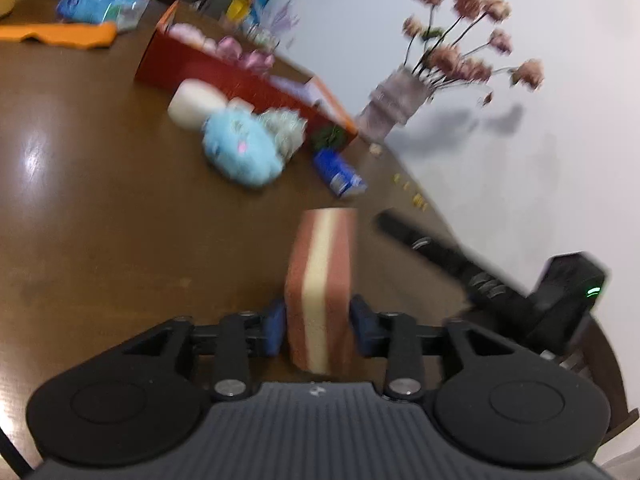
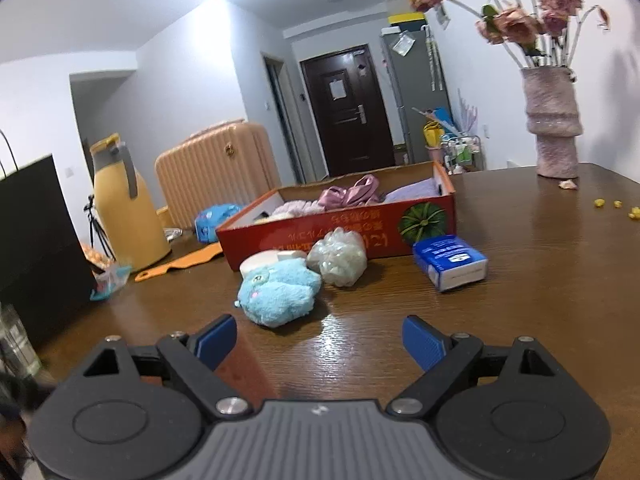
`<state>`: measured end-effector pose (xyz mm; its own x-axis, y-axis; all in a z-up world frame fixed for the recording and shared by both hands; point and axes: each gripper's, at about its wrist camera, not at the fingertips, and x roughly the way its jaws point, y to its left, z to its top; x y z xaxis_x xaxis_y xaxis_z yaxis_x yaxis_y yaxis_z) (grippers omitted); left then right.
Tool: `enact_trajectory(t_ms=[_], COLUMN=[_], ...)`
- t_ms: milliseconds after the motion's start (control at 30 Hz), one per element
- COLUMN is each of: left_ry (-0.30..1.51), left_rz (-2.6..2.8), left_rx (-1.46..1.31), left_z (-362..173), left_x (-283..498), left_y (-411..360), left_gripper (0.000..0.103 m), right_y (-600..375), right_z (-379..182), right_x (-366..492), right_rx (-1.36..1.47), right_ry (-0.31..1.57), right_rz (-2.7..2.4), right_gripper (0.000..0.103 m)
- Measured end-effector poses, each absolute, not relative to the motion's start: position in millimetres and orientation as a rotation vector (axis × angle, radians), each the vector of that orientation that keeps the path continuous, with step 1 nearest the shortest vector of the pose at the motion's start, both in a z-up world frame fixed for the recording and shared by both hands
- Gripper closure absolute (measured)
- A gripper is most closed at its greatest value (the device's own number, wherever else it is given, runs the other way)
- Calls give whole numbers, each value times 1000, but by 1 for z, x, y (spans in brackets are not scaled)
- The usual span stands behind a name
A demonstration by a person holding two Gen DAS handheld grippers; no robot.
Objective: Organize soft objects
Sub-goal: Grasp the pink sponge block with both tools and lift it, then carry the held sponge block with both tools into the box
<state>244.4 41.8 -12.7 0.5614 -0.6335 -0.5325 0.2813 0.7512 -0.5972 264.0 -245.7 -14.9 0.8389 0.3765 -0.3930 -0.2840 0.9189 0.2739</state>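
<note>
A brown sponge with a cream stripe stands upright between the blue pads of my left gripper, which is shut on its lower end above the wooden table. Farther off lie a light blue plush toy, a pale mesh bath pouf and a white soft roll, all in front of a red cardboard box holding pink and purple fabrics. My right gripper is open over the table with nothing between its fingers, the plush toy just ahead of it.
A blue tissue pack lies right of the box. A pink vase of flowers stands at the back right near the wall. A yellow jug, an orange flat tool and a black bag are at the left.
</note>
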Motion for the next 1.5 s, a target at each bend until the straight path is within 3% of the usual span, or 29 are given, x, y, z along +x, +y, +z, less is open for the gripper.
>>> enact_trajectory(t_ms=[33, 233, 567, 600, 633, 733, 900, 1133, 1233, 1300, 1367, 1500], left_ry=[794, 750, 825, 852, 883, 885, 825, 792, 801, 809, 823, 839], left_rz=[-514, -296, -570, -562, -553, -516, -423, -437, -454, -458, -457, -457], left_rx=[-464, -439, -405, -415, -429, -508, -547, -524, -503, -494, -483, -510], left_z=[-13, -3, -12, -18, -24, -27, -18, -9, -11, -15, -18, -22], left_x=[244, 239, 191, 192, 195, 200, 204, 205, 207, 210, 215, 225], left_y=[45, 66, 12, 9, 7, 18, 39, 34, 22, 18, 15, 18], left_gripper=[46, 45, 49, 53, 63, 70, 71, 55, 54, 55, 69, 72], right_y=[-248, -243, -229, -230, -232, -238, -252, -262, -263, -264, -263, -267], right_z=[-14, -16, -41, -43, -43, -41, -39, -36, -39, -42, -47, -53], right_x=[261, 249, 261, 259, 255, 244, 218, 212, 221, 227, 233, 241], right_rx=[215, 191, 258, 264, 274, 281, 320, 381, 390, 406, 422, 469], right_ry=[456, 494, 643, 646, 648, 653, 684, 649, 655, 672, 700, 721], right_rz=[357, 402, 514, 510, 510, 454, 475, 458, 442, 451, 478, 506], right_gripper=[13, 14, 58, 59, 59, 60, 61, 61, 61, 61, 65, 67])
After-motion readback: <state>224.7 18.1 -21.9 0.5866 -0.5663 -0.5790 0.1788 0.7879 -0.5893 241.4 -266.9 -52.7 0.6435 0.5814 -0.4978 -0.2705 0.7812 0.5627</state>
